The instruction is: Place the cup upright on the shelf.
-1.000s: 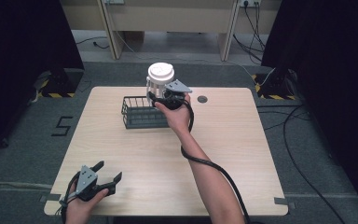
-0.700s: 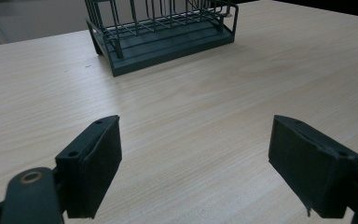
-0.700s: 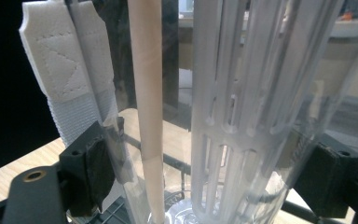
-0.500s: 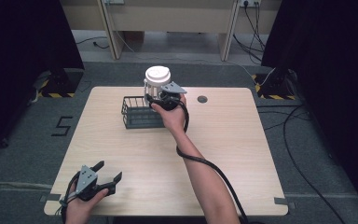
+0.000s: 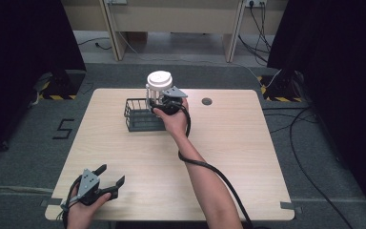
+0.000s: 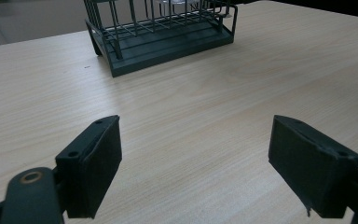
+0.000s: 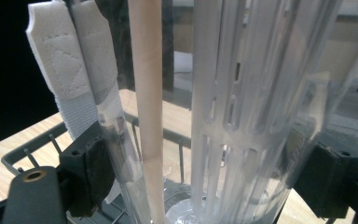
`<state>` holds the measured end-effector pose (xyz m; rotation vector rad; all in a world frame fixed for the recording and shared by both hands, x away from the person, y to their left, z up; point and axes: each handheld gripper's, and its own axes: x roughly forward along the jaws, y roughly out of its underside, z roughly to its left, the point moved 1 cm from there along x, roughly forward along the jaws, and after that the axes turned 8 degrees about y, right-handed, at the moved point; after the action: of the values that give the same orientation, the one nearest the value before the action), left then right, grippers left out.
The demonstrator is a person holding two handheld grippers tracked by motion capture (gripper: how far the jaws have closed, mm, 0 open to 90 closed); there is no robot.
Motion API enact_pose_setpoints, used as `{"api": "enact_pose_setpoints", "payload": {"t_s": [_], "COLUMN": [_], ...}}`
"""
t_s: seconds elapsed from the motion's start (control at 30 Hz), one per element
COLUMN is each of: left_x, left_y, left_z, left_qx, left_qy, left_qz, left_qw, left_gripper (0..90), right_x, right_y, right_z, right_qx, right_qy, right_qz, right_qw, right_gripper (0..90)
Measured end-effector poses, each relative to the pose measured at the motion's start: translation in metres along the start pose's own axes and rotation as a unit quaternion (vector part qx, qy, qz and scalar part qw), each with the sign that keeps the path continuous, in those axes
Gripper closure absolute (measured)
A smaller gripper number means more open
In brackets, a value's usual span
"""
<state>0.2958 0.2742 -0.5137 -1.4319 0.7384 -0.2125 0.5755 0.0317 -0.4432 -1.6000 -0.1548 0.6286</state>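
A clear plastic bottle (image 5: 158, 88) with a white lid stands upright in the right end of a dark wire basket (image 5: 136, 119) at the table's far middle. My right gripper (image 5: 161, 101) is shut on the bottle's side. In the right gripper view the black jaws press both sides of the clear bottle (image 7: 242, 116), which has a slotted inner tube, a beige rod and a white strap. The basket's rim (image 7: 28, 156) shows below it. My left gripper (image 5: 109, 175) rests open near the front left corner. Its jaws (image 6: 196, 172) hold nothing and point at the basket (image 6: 163, 42).
The light wooden table (image 5: 248, 143) has a small dark round grommet (image 5: 207, 101) right of the basket. The right arm and its cable stretch across the table's middle. Dark floor, cables and a wooden bench lie beyond the far edge.
The right gripper and the bottle have shifted slightly left over the basket's right end. The left gripper has stayed where it was.
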Motion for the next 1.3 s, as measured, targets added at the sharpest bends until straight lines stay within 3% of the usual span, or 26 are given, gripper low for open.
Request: {"api": "enact_pose_setpoints", "payload": {"t_s": [0.73,0.97,1.07,1.3], "left_x": [0.0,0.0,0.0,0.0], "left_y": [0.0,0.0,0.0,0.0], "left_z": [0.0,0.0,0.0,0.0], "left_qx": [-0.001,-0.001,-0.001,-0.001], "left_qy": [0.001,0.002,0.002,0.002], "left_qz": [0.0,0.0,0.0,0.0], "left_qw": [1.0,1.0,1.0,1.0], "left_gripper": [16.7,16.7,16.7,16.7], "right_x": [0.007,0.007,0.005,-0.002], "right_y": [0.013,0.012,0.01,0.01], "right_z": [0.005,0.007,0.007,0.005], "right_qx": [-0.015,-0.033,-0.017,-0.008], "right_qy": [0.005,0.011,0.008,0.009], "right_qz": [0.025,0.035,0.033,0.029], "right_qw": [0.9996,0.9988,0.9993,0.9995], "right_gripper": [18.2,17.6,16.4,16.0]}}
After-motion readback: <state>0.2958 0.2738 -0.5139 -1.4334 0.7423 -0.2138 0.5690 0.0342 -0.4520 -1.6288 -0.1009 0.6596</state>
